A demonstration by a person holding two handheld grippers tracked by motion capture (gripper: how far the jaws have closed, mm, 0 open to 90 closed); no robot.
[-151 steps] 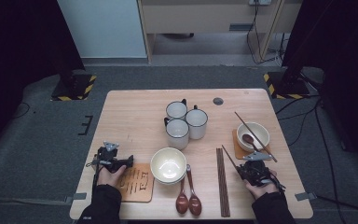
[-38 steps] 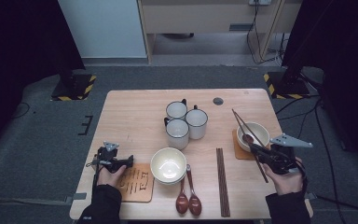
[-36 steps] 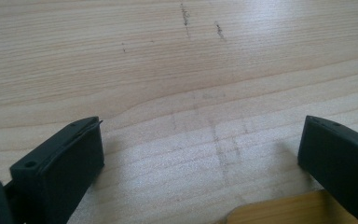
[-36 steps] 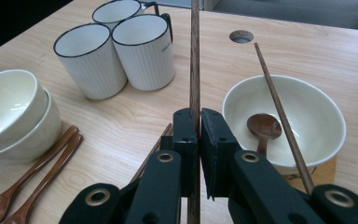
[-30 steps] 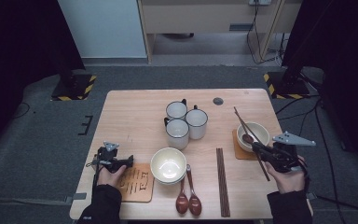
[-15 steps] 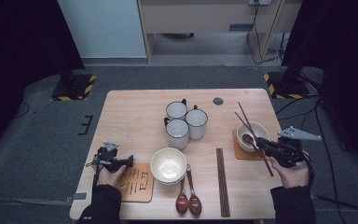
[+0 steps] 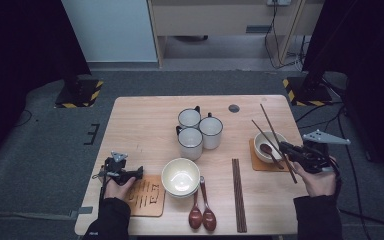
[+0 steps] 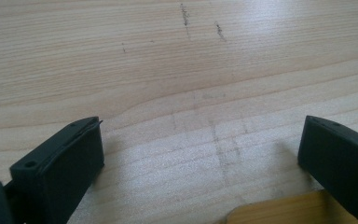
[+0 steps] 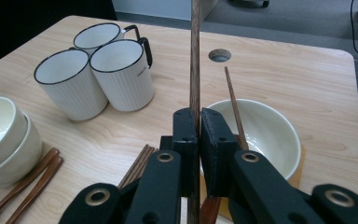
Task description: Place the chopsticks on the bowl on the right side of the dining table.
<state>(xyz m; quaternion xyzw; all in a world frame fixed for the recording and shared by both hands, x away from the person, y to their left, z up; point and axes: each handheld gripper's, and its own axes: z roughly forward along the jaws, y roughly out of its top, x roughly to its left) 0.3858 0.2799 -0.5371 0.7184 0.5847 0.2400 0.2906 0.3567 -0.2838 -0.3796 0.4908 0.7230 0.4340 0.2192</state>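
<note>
The left gripper (image 7: 141, 172) rests low on the counter (image 7: 145, 125) at its near left side, its fingers (image 8: 58, 163) spread wide with nothing between them but bare wood. Just ahead of the right-hand finger in the left gripper view lies the corner of a wooden coaster (image 8: 279, 212); in the high view that coaster (image 7: 145, 196) sits right beside the gripper. Beyond the fingertips, to their right, stands a stack of cream bowls (image 7: 181, 176), with two brown spoons (image 7: 202, 207) lying just past it and three white mugs (image 7: 199, 131) clustered farther back. A bundle of dark chopsticks (image 7: 238, 192) lies on the counter between the spoons and the right gripper (image 7: 286, 150).

The right gripper is held above the counter's right side. Its fingers (image 9: 185, 135) are pressed shut on one chopstick (image 9: 195, 60), which runs straight up between them in the right gripper view and slants away toward the far edge in the high view. A second chopstick (image 9: 231, 102) leans just beside the fingertips, its lower end in the small white bowl (image 7: 275, 141). That bowl stands on an orange coaster (image 7: 260, 162) directly in front of the fingers and holds a brown spoon (image 7: 267, 150).
</note>
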